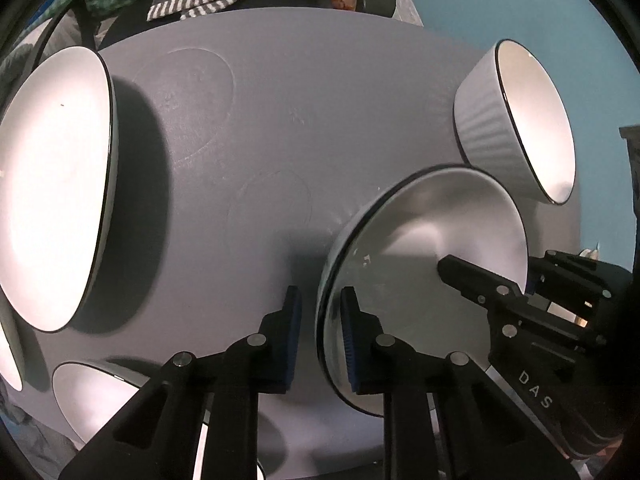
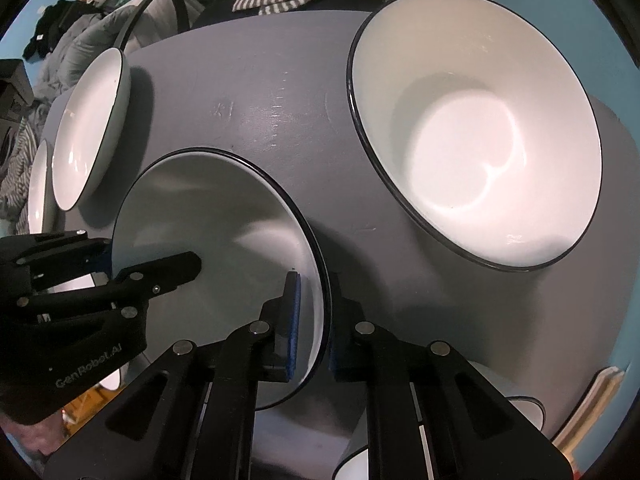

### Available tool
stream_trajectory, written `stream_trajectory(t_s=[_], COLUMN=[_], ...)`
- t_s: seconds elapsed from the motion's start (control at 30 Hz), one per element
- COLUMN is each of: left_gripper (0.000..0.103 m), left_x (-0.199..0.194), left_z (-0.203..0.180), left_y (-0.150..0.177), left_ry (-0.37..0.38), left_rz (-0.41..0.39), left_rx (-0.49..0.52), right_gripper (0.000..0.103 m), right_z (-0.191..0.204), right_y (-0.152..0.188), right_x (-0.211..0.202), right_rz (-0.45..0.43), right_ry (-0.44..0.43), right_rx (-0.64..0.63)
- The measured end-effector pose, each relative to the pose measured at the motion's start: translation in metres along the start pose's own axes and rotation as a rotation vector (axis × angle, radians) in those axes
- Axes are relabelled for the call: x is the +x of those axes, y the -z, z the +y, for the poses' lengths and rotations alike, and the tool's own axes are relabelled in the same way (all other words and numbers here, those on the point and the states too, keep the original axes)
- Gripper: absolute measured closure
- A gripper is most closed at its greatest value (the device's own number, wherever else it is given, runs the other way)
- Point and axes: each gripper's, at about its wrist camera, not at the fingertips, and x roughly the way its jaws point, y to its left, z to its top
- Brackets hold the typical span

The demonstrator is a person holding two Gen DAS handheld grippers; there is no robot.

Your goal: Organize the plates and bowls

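A white plate with a black rim (image 1: pixel 420 248) (image 2: pixel 224 224) is held between both grippers above the grey round table (image 1: pixel 280 100). My left gripper (image 1: pixel 320 336) has its fingers on either side of the plate's left rim. My right gripper (image 2: pixel 310 320) has its fingers on either side of the plate's right rim. A ribbed white bowl (image 1: pixel 520 120) (image 2: pixel 480 128) stands to the right. A large white plate (image 1: pixel 52 184) (image 2: pixel 92 124) lies at the left.
Further white dishes lie at the left edge (image 2: pixel 38 188) and near the front (image 1: pixel 92 396) (image 2: pixel 524 404). A striped cloth (image 1: pixel 208 0) lies on a dark chair behind the table. Clutter and a blue floor surround the table.
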Motion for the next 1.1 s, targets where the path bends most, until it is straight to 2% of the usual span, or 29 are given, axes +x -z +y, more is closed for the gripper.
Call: stream_trajectory(t_s=[0.33, 0.43, 0.77, 1.1], left_gripper=[0.084, 0.094, 0.095, 0.095], left_x=[-0.012, -0.013, -0.020, -0.062], left_z=[-0.003, -0.004, -0.010, -0.020], left_y=[0.004, 0.012, 0.025, 0.019], left_ry=[-0.029, -0.002, -0.015, -0.002], left_rz=[-0.041, -0.048, -0.058, -0.083], left_rx=[-0.017, -0.026, -0.010, 0.025], right_gripper=[0.095, 0.097, 0.097, 0.098], right_z=[-0.006, -0.005, 0.004, 0.007], right_y=[0.007, 0.007, 0.013, 0.008], right_x=[-0.009, -0.010, -0.017, -0.053], right_rz=[-0.007, -0.008, -0.005, 0.001], right_ry=[-0.008, -0.020, -0.001, 0.019], right_rx=[0.016, 0.029, 0.026, 0.052])
